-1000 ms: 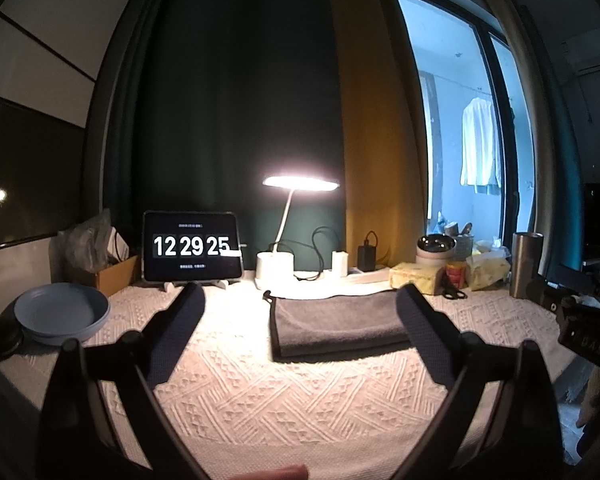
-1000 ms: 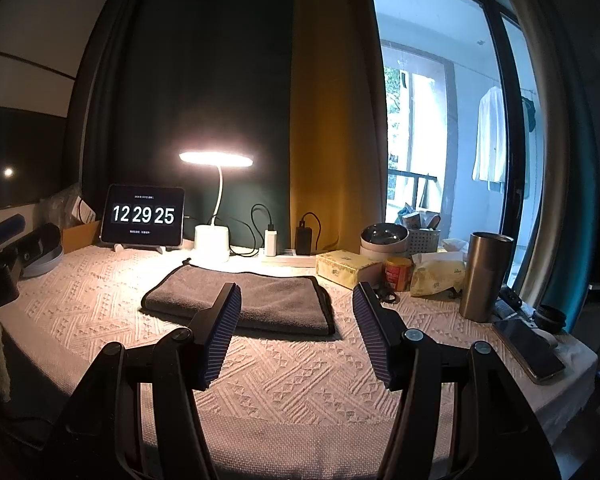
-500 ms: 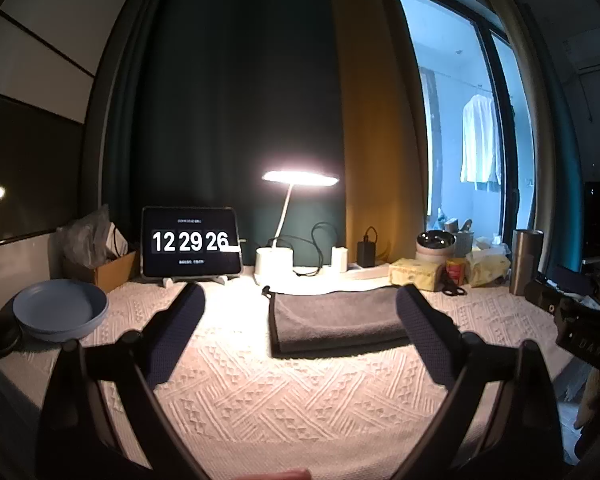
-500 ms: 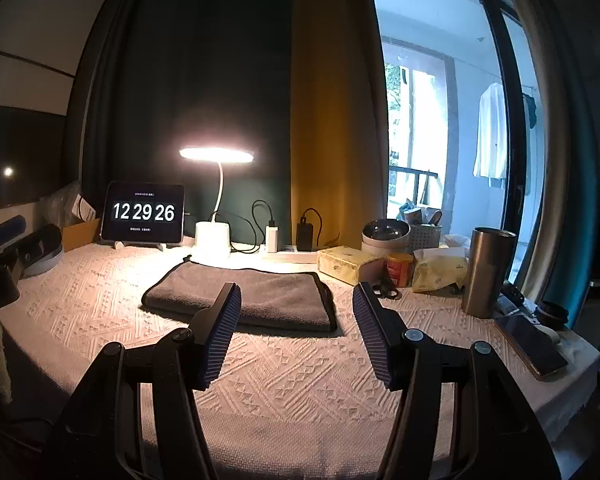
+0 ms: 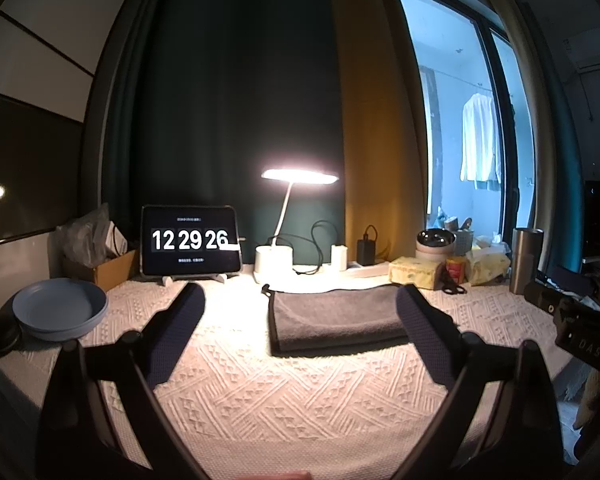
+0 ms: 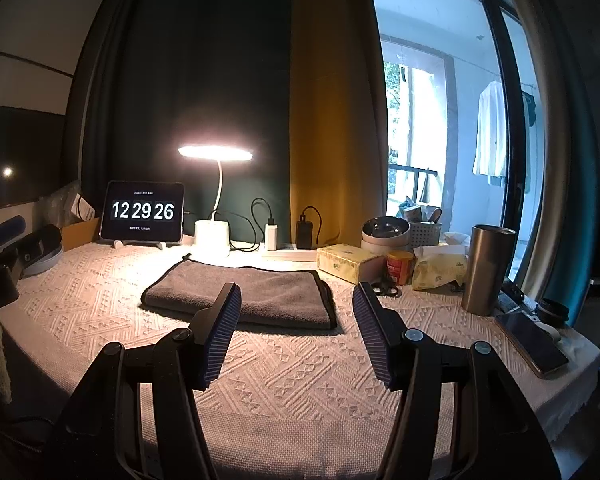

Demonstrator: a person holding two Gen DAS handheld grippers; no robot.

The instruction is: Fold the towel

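A grey towel [image 5: 336,318] lies folded flat in a neat rectangle on the white textured tablecloth, in front of the lamp; it also shows in the right wrist view [image 6: 244,294]. My left gripper [image 5: 300,308] is open and empty, held above the cloth on the near side of the towel, apart from it. My right gripper [image 6: 296,300] is open and empty, also near of the towel and not touching it. The right gripper's body shows at the right edge of the left wrist view.
A lit white desk lamp [image 5: 288,216] and a tablet clock [image 5: 190,242] stand behind the towel. A blue plate [image 5: 60,312] sits at the left. A steel tumbler [image 6: 486,268], a phone [image 6: 530,340], tissue packs, a can, scissors and bowls crowd the right.
Both grippers have drawn back and risen very slightly. The towel has not moved. The clock went from 12:29:25 to 12:29:26.
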